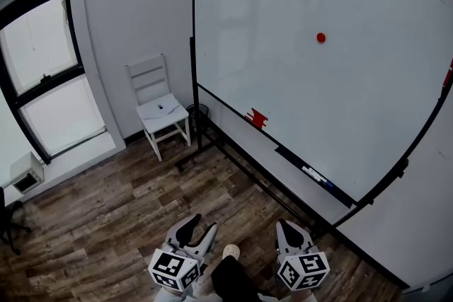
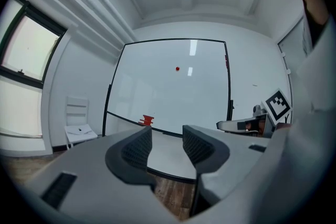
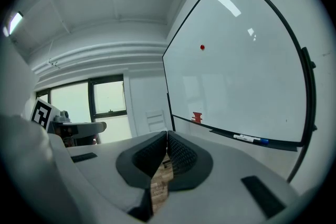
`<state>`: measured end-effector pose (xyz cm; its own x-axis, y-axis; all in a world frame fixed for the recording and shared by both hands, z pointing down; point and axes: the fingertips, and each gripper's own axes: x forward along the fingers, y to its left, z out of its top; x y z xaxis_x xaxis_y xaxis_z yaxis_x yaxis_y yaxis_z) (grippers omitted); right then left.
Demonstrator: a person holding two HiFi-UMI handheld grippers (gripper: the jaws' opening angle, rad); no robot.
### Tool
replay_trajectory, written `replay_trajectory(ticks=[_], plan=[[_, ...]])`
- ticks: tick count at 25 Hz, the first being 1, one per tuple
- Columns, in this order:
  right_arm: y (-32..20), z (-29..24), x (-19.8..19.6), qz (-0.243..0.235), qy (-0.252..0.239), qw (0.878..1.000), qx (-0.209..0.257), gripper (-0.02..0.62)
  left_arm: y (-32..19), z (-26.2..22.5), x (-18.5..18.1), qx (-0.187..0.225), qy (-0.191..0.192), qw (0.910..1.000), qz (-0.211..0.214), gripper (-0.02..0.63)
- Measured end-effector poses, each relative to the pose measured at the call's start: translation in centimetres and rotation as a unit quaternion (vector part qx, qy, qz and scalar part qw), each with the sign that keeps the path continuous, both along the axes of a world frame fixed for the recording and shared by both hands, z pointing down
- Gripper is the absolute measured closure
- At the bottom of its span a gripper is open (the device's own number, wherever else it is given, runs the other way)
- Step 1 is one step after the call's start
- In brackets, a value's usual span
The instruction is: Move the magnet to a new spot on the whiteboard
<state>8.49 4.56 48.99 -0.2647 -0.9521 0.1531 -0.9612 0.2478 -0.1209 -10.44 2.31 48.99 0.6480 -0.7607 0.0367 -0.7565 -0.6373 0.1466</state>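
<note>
**Head view.** The whiteboard [image 1: 318, 95] on its rolling stand fills the right half of the frame. The magnet [image 1: 320, 37], a small red disc, sits on the board face at about 1 o'clock from frame centre, well apart from both tools. A red eraser-like block [image 1: 257, 119] rests on the board's tray. A marker [image 1: 315, 175] lies farther along the tray toward 4 o'clock. A white chair [image 1: 159, 109] stands at 9 o'clock of the board's left post, with a window [image 1: 42, 74] beyond it at the frame's left. The floor [image 1: 106, 223] is wood plank. The left hand-held gripper [image 1: 202, 225] and the right hand-held gripper [image 1: 291, 228] hang low at 6 o'clock, far from the board.

**Left gripper view.** The left hand-held gripper [image 2: 167, 136] has its jaws standing apart. Only the tray edge and floor show through the gap, and nothing is between the pads. The magnet [image 2: 177, 68] is at 12 o'clock above the jaws, on the distant board. The red block [image 2: 147, 120] is at 11 o'clock, just over the left jaw tip.

**Right gripper view.** The right hand-held gripper [image 3: 166, 136] has its jaws closed, tips meeting, and it grips nothing. A sliver of floor shows below the tips. The magnet [image 3: 202, 48] is at 1 o'clock, high on the board. The red block [image 3: 197, 117] and the marker [image 3: 251, 139] are on the tray at 2 to 3 o'clock.
</note>
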Motion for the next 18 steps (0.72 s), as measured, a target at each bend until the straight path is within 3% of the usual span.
replay_trajectory(ticks=[18], plan=[[-19.6, -1.3, 6.0, 0.026, 0.012, 1.000, 0.004, 0.568, -20.9, -1.5, 5.3, 0.012, 0.004, 0.9998, 0.018, 0.416]])
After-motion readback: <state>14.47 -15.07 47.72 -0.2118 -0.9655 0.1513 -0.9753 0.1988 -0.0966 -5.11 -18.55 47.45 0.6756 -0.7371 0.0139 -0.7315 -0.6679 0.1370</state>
